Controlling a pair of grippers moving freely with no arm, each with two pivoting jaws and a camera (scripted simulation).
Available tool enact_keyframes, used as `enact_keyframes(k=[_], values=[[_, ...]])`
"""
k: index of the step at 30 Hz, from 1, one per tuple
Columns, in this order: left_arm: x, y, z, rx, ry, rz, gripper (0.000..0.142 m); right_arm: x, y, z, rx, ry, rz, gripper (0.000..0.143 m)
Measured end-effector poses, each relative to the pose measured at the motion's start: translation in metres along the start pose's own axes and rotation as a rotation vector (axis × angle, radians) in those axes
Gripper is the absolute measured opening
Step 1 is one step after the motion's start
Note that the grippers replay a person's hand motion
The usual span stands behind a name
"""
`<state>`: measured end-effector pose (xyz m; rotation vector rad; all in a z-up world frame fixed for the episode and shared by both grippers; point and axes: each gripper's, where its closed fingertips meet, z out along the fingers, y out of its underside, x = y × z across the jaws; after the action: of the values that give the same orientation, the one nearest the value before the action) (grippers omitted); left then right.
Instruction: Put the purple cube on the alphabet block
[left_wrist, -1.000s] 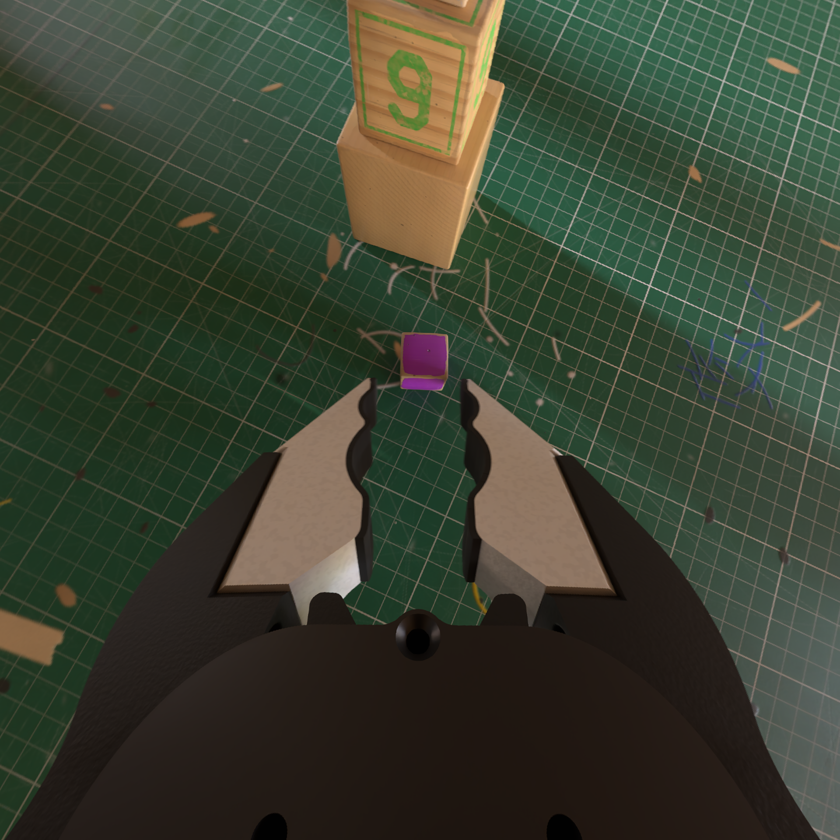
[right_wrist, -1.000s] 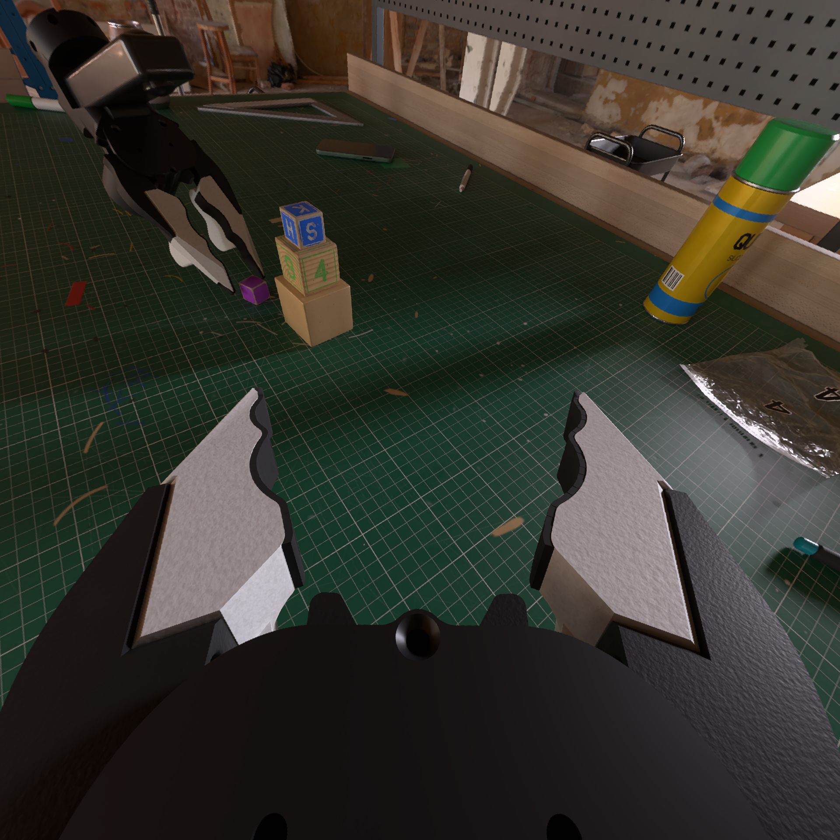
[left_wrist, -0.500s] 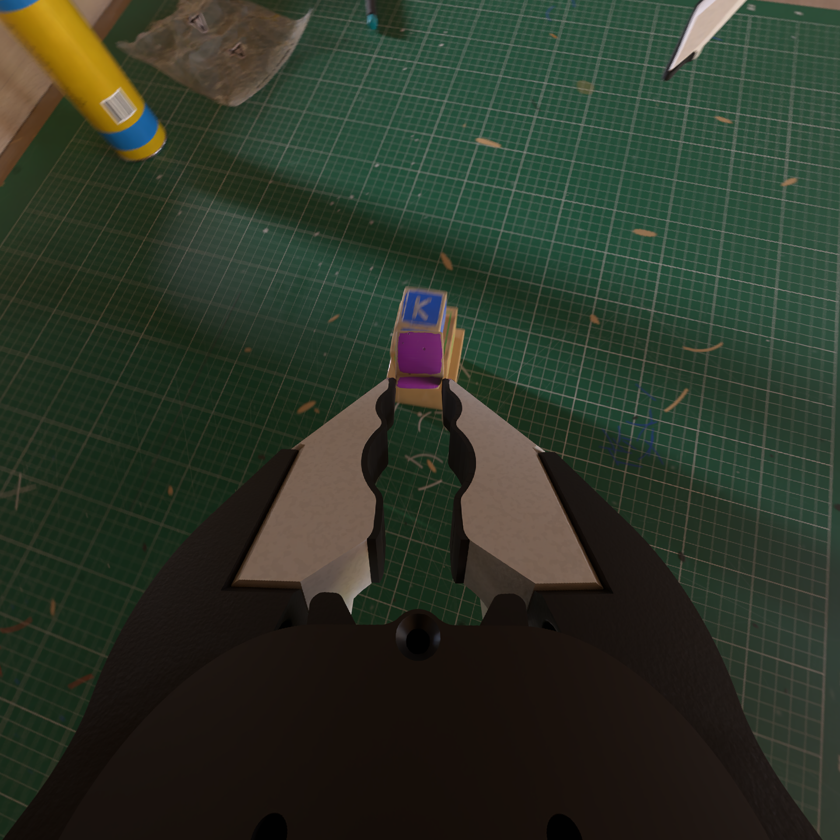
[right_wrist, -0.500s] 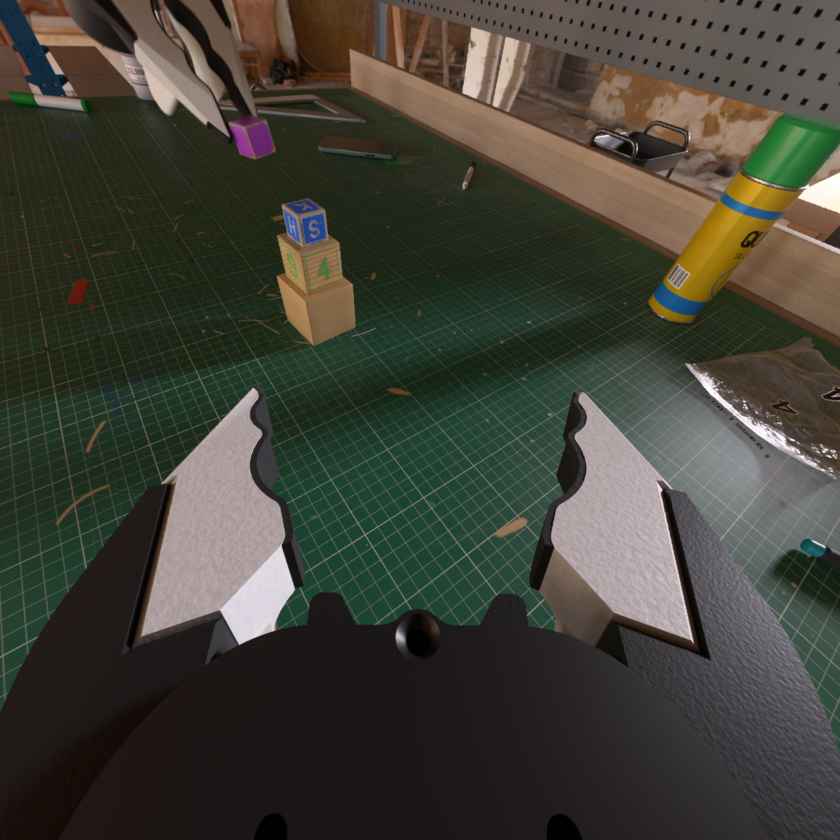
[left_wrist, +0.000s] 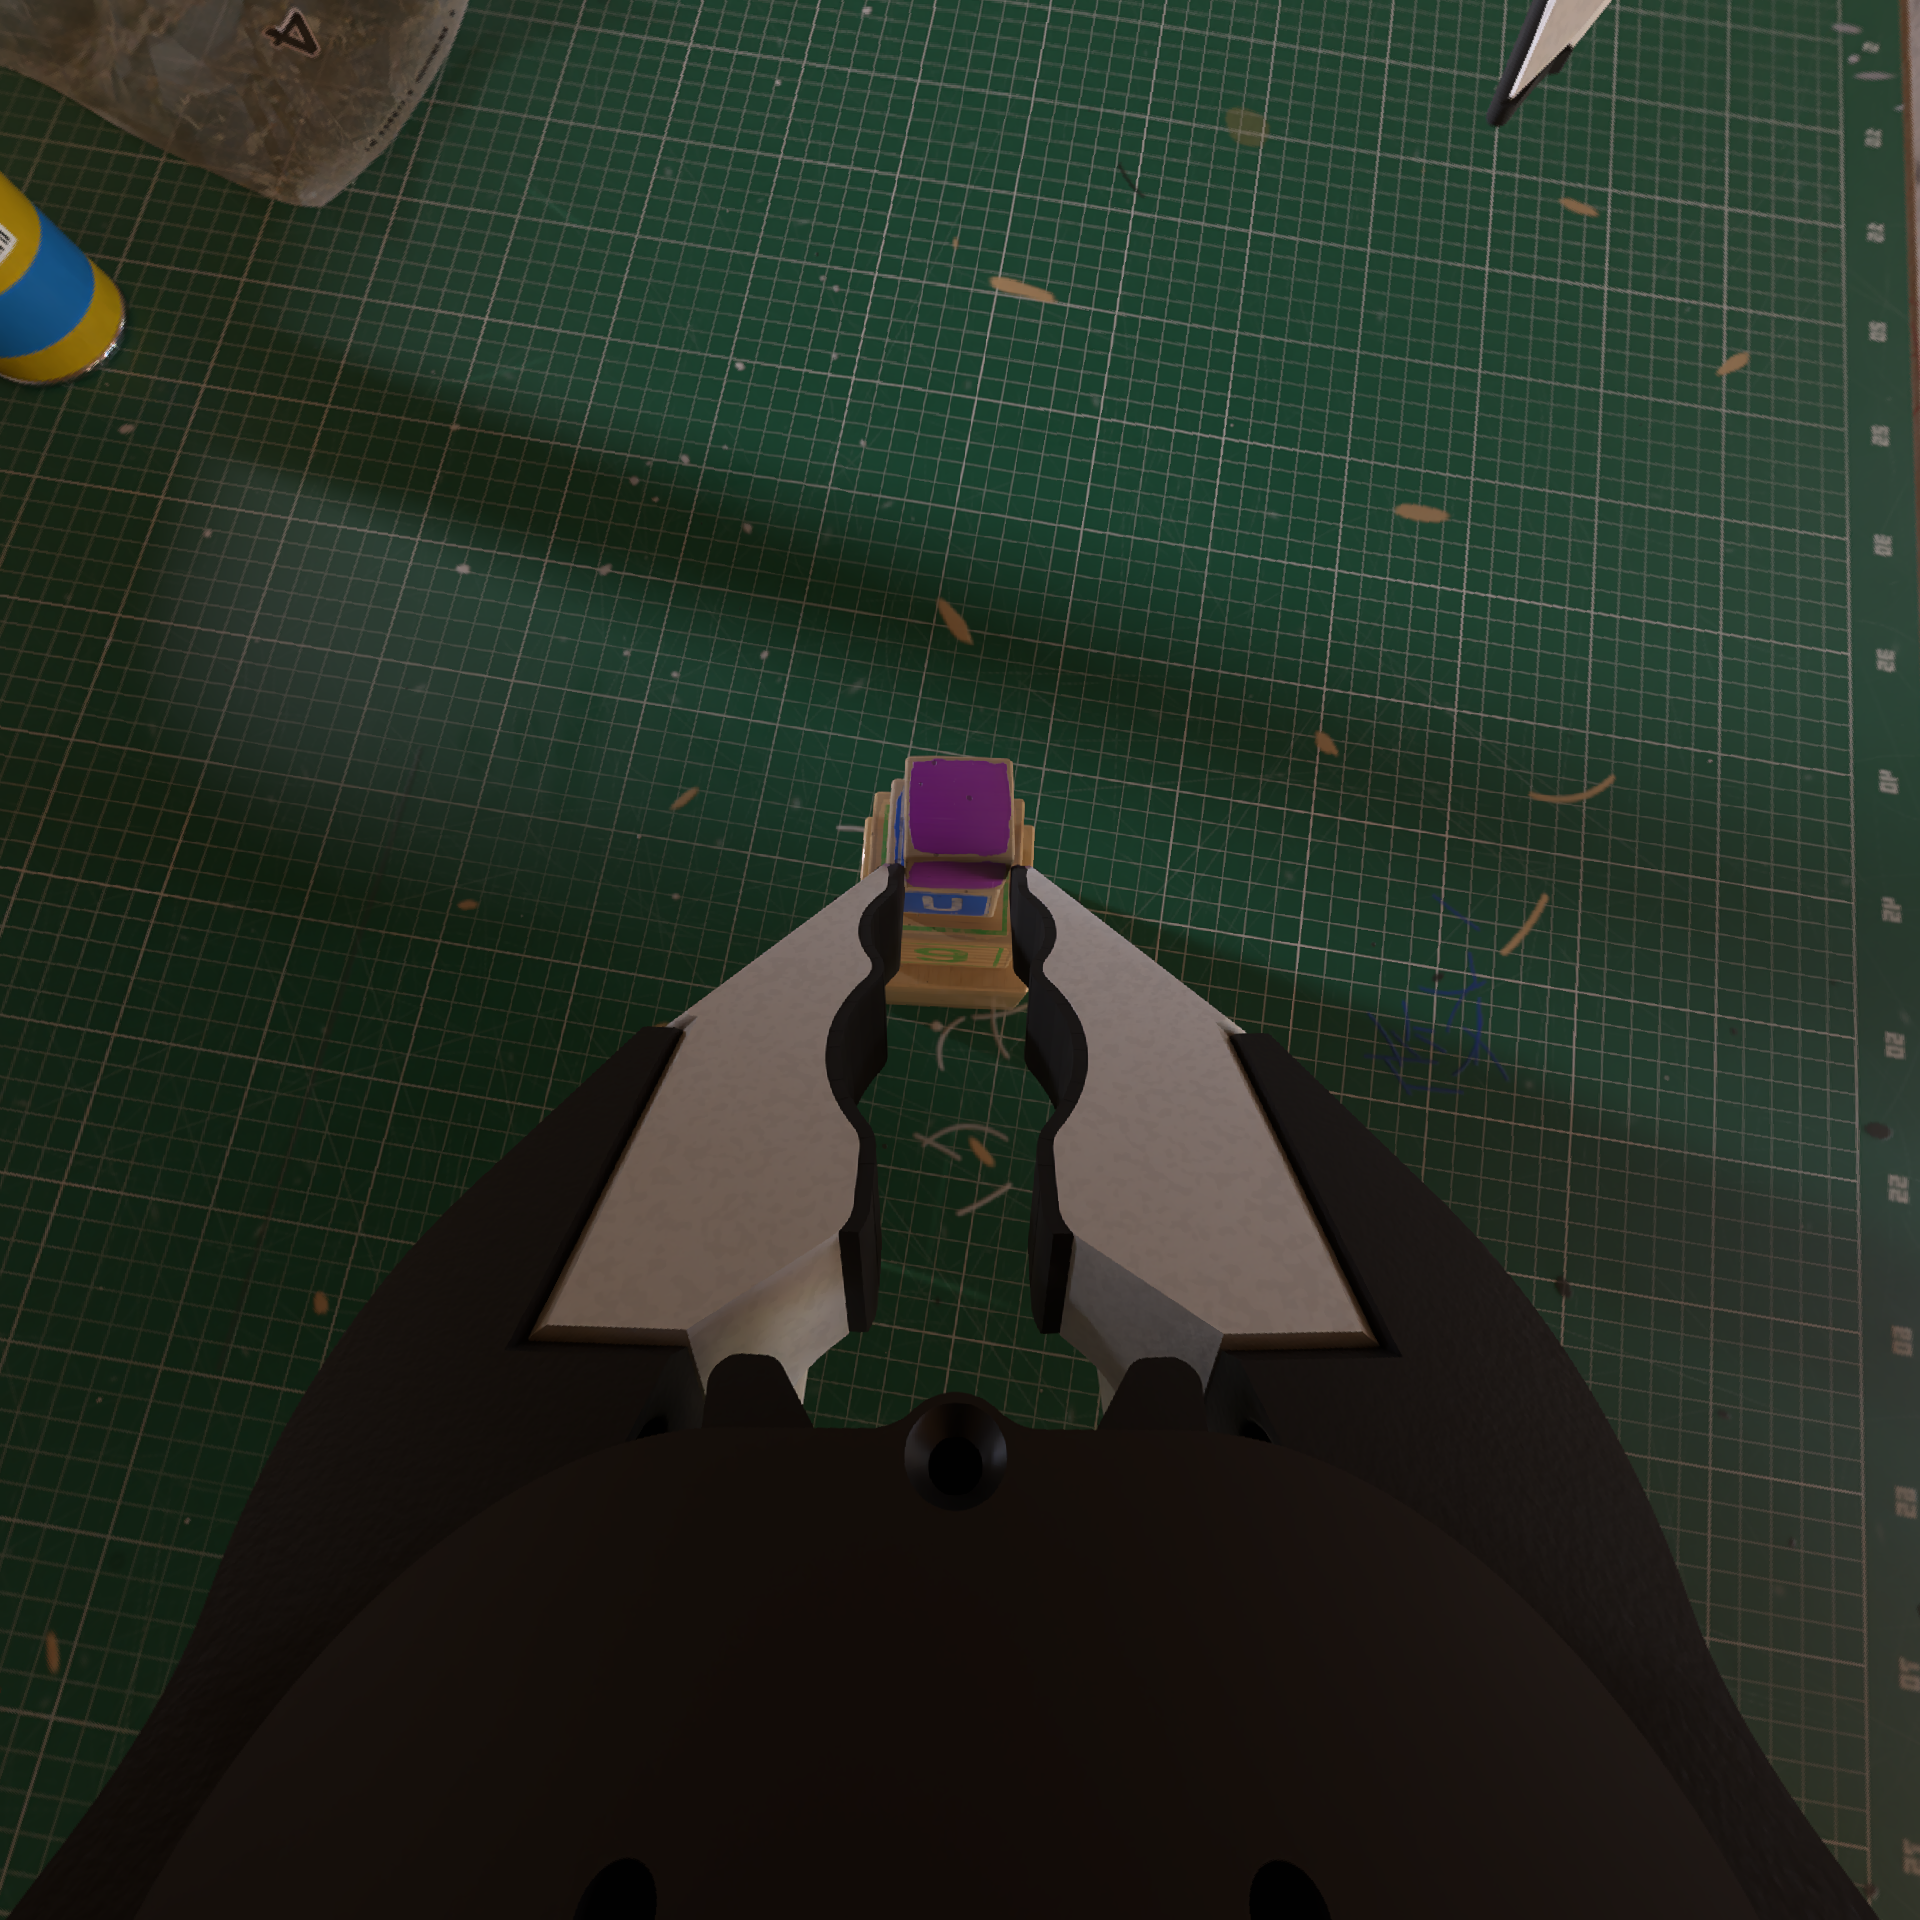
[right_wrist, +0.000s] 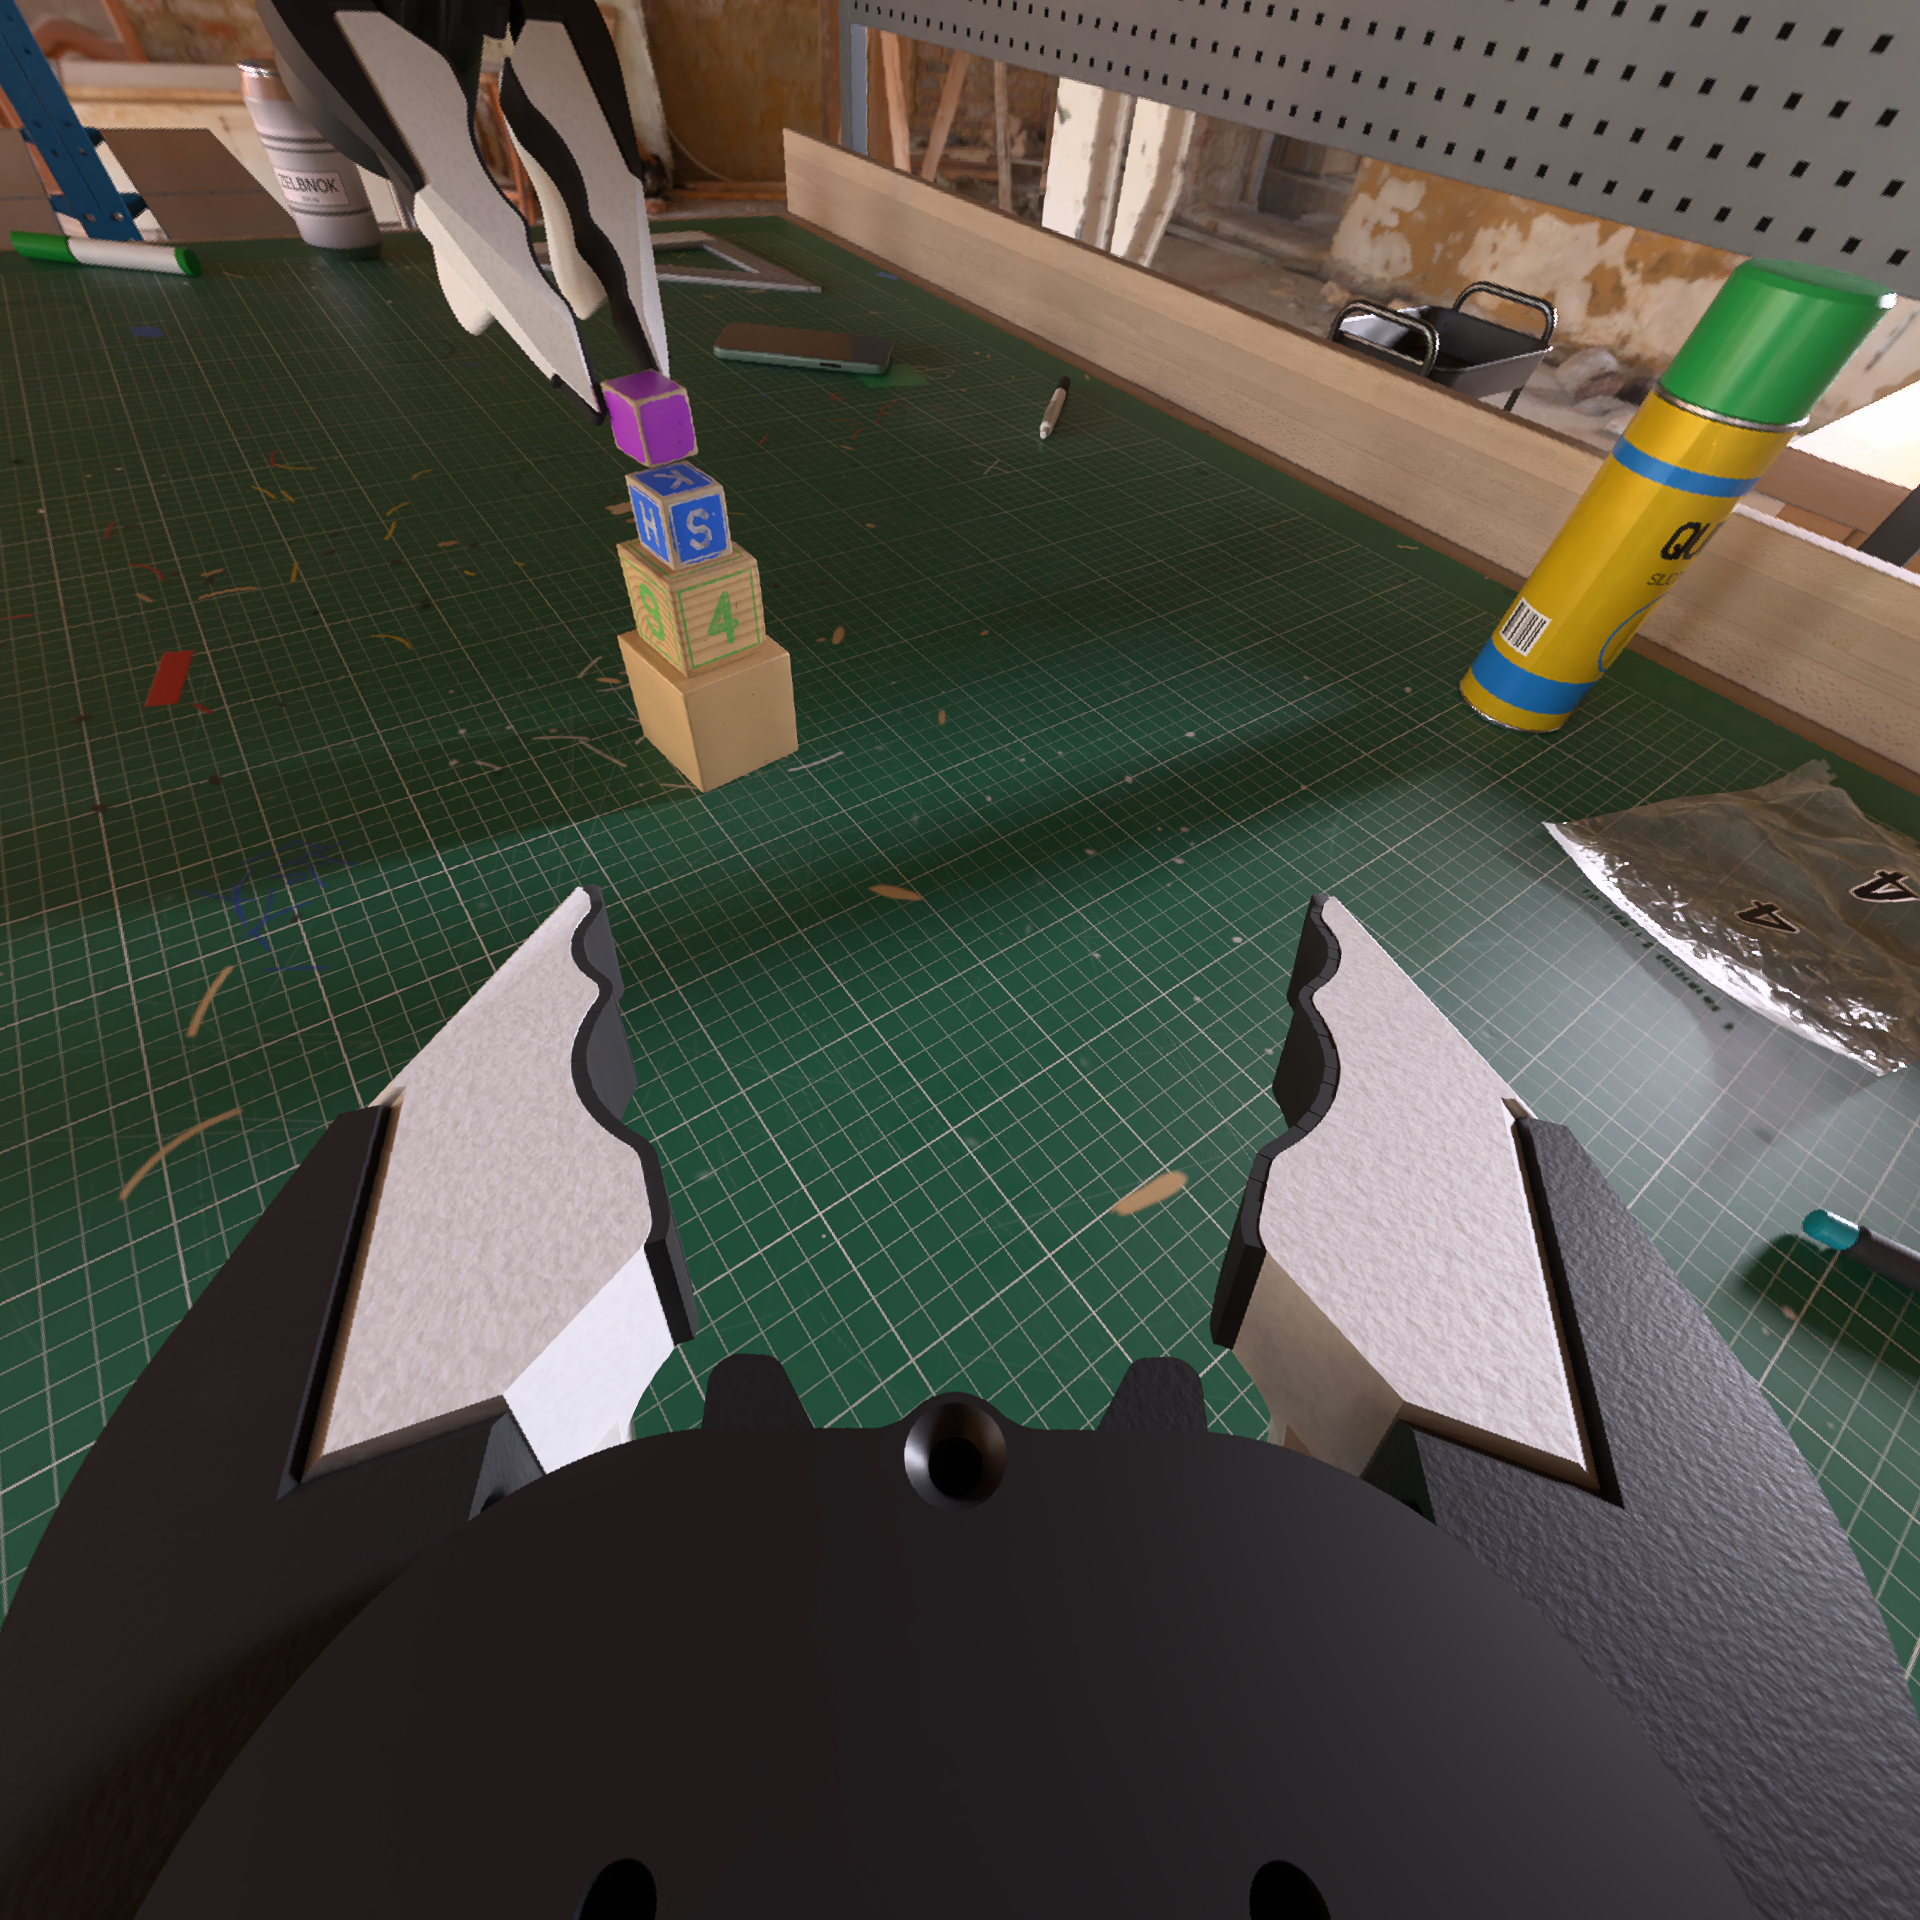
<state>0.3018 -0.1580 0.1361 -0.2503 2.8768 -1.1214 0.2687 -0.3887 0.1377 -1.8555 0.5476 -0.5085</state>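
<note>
My left gripper is shut on the small purple cube and holds it in the air just above a stack of blocks. In the right wrist view the purple cube hangs tilted, a small gap above the blue alphabet block, which tops a green-printed number block on a plain wooden cube. The left gripper comes down from above at the upper left. My right gripper is open and empty, low over the mat, well in front of the stack.
A green cutting mat covers the bench. A yellow spray can leans on the wooden back rail at right, with a foil sheet near it. A phone, a pencil and a green marker lie farther back.
The left gripper closed on the purple cube, lifted it off the mat, then carried it over and down to just above the blue alphabet block. The right gripper has not moved.
</note>
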Motion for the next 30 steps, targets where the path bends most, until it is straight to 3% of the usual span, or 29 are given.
enact_keyframes(k=[30], values=[[-0.0057, 0.0026, 0.0094, 0.002, 0.043, -0.002, 0.024, -0.0009, 0.0034, 0.0035, -0.016, -0.004, 0.0, 0.128]])
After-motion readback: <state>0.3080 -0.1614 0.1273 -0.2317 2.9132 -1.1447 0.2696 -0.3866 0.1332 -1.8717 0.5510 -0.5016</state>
